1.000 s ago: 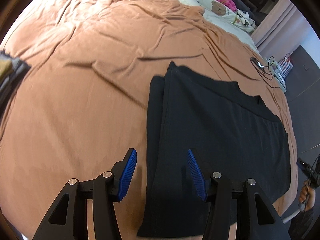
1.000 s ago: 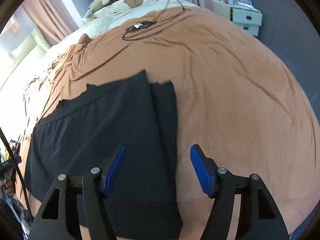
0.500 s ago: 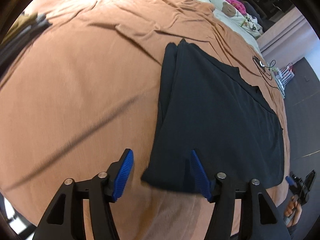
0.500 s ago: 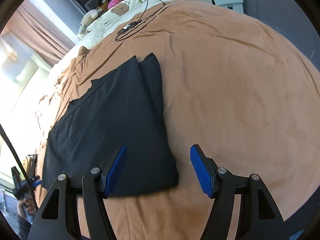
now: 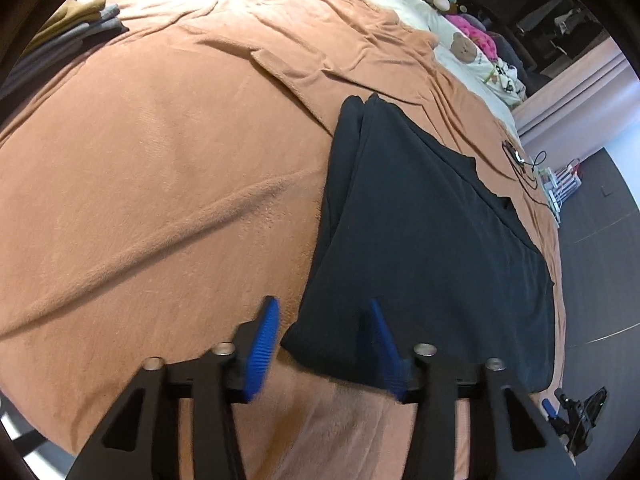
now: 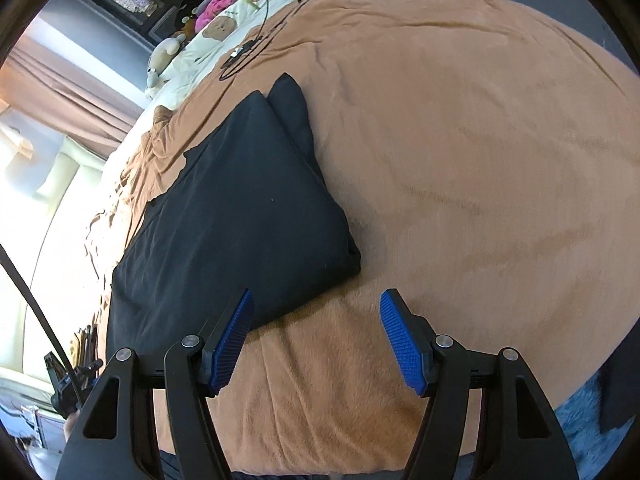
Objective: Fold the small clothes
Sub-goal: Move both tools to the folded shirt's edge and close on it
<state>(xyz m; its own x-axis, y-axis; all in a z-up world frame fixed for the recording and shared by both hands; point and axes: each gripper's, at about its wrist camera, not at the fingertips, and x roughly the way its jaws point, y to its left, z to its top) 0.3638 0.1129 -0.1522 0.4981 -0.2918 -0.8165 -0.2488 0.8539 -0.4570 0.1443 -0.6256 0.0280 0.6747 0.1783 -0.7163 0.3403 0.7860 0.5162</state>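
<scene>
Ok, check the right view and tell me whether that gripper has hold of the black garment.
No: the right gripper has open fingers over bare blanket, beside the garment corner.

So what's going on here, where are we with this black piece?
A person with a gripper in each hand is folding a black garment on the brown blanket. It already lies partly folded, one side strip turned in. The left gripper is at a near corner with its jaws closing around the cloth, not yet clamped. The right gripper is open just short of the other near corner, holding nothing.
</scene>
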